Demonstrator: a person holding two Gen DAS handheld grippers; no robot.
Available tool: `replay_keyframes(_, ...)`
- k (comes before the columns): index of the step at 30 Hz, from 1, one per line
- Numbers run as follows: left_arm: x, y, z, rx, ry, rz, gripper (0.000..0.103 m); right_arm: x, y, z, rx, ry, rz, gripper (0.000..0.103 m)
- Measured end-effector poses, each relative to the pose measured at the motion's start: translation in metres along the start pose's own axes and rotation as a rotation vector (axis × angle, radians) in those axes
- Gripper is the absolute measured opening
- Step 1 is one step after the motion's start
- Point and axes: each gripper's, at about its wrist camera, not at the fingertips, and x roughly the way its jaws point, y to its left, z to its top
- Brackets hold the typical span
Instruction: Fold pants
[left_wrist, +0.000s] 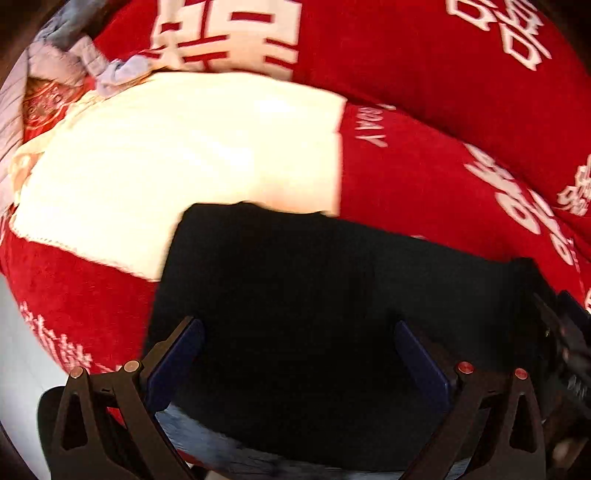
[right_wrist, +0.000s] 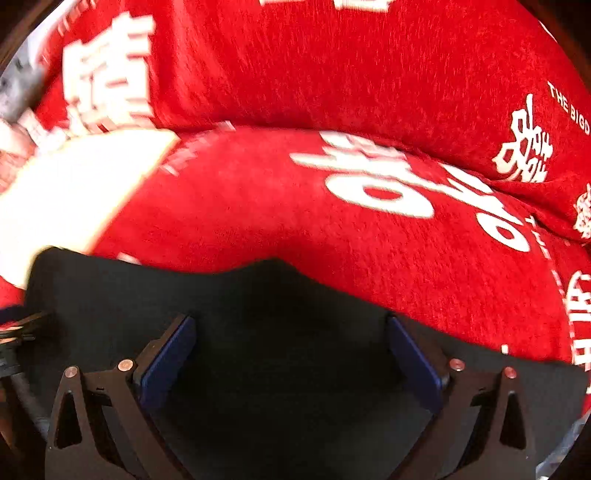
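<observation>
Pants: the black pants (left_wrist: 295, 295) lie flat on a red blanket (left_wrist: 424, 177), filling the lower middle of both wrist views; in the right wrist view their far edge (right_wrist: 266, 269) rises in a low hump.
Left claw: the left claw (left_wrist: 299, 354) has its jaws spread wide, the blue pads (left_wrist: 177, 354) standing to either side of the dark cloth with nothing pinched between them.
Right claw: the right claw (right_wrist: 291, 350) is likewise spread wide over the pants, gripping nothing.
Only in left view: a large white cloth (left_wrist: 184, 166) lies on the blanket just beyond the pants, its near edge tucked under them; pale blue and striped fabric (left_wrist: 74, 55) is bunched at the far left.
Only in right view: the blanket's white lettering (right_wrist: 406, 184) runs broad across the middle, and only a corner of the white cloth (right_wrist: 74, 184) shows at the left.
Each other's gear: a dark device edge (left_wrist: 561, 350) intrudes at the right of the left view; blur hides its detail.
Hard to make out: the pants are so dark that no seams, folds or waistband can be read; both views are smeared by motion blur.
</observation>
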Motion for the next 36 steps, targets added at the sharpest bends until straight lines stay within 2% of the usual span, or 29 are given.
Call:
replay_keyframes(1,0.007,-0.010,0.006,0.022,0.008,-0.005,0.103,-0.005,0.002,-0.001,-0.026,-0.010,-0.001,0.103)
replay_keyframes(3,0.008,-0.038,0.003,0.089,-0.006,0.054,0.103,-0.002,-0.005,-0.006,-0.058,0.023,-0.023,0.103)
replay_keyframes(4,0.006,-0.050,0.000,0.122,-0.007,0.047,0.103,0.005,-0.019,-0.010,-0.042,0.063,-0.042,0.103)
replay_keyframes(5,0.004,-0.062,-0.001,0.154,0.004,0.008,0.103,0.009,-0.036,-0.013,-0.014,0.090,-0.062,0.103)
replay_keyframes(8,-0.009,-0.089,-0.011,0.192,-0.009,-0.023,0.103,-0.006,-0.104,-0.031,0.075,0.064,-0.144,0.103)
replay_keyframes(11,-0.009,-0.124,-0.022,0.268,0.026,-0.064,0.103,-0.023,-0.183,-0.054,0.166,0.063,-0.214,0.103)
replay_keyframes(13,-0.009,-0.146,-0.028,0.322,0.023,-0.050,0.103,-0.037,-0.239,-0.070,0.238,0.045,-0.236,0.102)
replay_keyframes(15,-0.011,-0.172,-0.033,0.364,0.016,-0.065,0.103,-0.048,-0.292,-0.085,0.323,0.052,-0.357,0.103)
replay_keyframes(17,-0.019,-0.199,-0.043,0.405,0.012,-0.079,0.103,-0.065,-0.337,-0.101,0.496,0.053,-0.325,0.103)
replay_keyframes(19,-0.021,-0.223,-0.049,0.452,-0.005,-0.085,0.103,-0.085,-0.341,-0.104,0.563,0.016,-0.355,0.102)
replay_keyframes(21,-0.018,-0.254,-0.053,0.499,-0.004,-0.087,0.103,-0.096,-0.317,-0.101,0.514,-0.056,-0.255,0.102)
replay_keyframes(24,-0.005,-0.284,-0.063,0.583,0.015,-0.055,0.103,-0.078,-0.265,-0.097,0.331,0.001,-0.103,0.102)
replay_keyframes(25,0.003,-0.287,-0.064,0.595,0.027,-0.024,0.103,-0.070,-0.252,-0.099,0.259,0.023,-0.112,0.102)
replay_keyframes(27,0.013,-0.274,-0.057,0.520,0.077,-0.081,0.103,-0.065,-0.245,-0.108,0.157,0.018,-0.199,0.102)
replay_keyframes(28,0.015,-0.267,-0.052,0.485,0.093,-0.095,0.103,-0.069,-0.260,-0.114,0.198,-0.002,-0.176,0.102)
replay_keyframes(32,0.017,-0.250,-0.041,0.452,0.084,-0.063,0.103,-0.089,-0.341,-0.142,0.419,-0.033,-0.221,0.102)
replay_keyframes(34,0.014,-0.244,-0.043,0.448,0.074,-0.052,0.103,-0.094,-0.377,-0.157,0.482,0.004,-0.328,0.103)
replay_keyframes(35,0.013,-0.241,-0.046,0.443,0.070,-0.044,0.103,-0.101,-0.397,-0.166,0.545,-0.009,-0.306,0.102)
replay_keyframes(36,0.011,-0.239,-0.049,0.436,0.068,-0.031,0.103,-0.107,-0.408,-0.172,0.591,-0.002,-0.330,0.102)
